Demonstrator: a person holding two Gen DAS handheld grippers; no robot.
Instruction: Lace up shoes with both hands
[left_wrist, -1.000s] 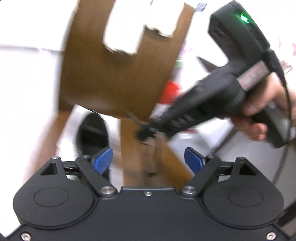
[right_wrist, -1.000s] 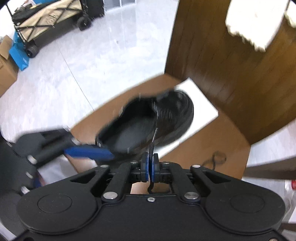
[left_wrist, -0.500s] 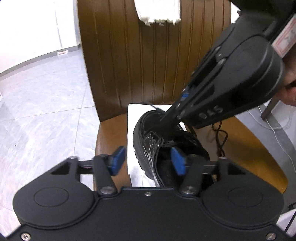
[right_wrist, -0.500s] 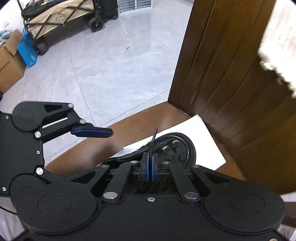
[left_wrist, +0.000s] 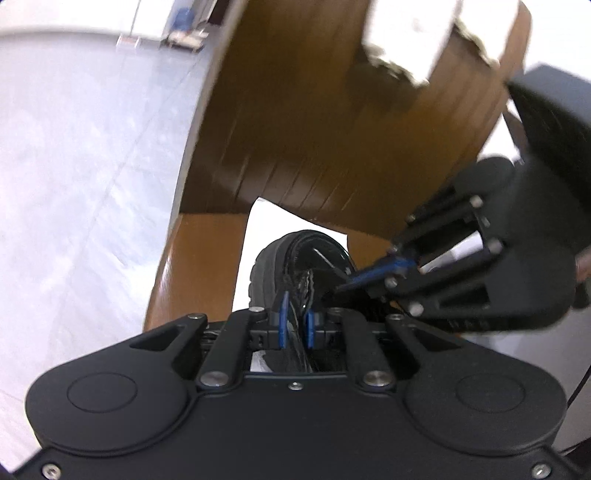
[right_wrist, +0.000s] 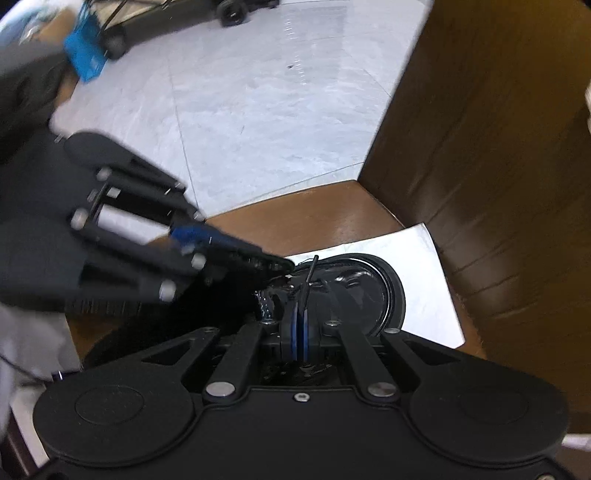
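The black shoe (left_wrist: 303, 258) sits on white paper (right_wrist: 432, 280) on the chair seat (left_wrist: 199, 240); my right gripper (right_wrist: 300, 325) pinches the lace tip (right_wrist: 310, 273) in closed jaws; my left gripper (left_wrist: 295, 325) has just been closing on the eyelet flap, jaws nearly together; next I judge the tip must be threaded through an eyelet.

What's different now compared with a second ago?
The left tool came down to the shoe and its jaws have just been closing; they now stand around the shoe's laced edge, though whether they pinch it is unclear. The right tool also dropped closer. It stayed shut on the lace tip. The shoe remained on the paper.
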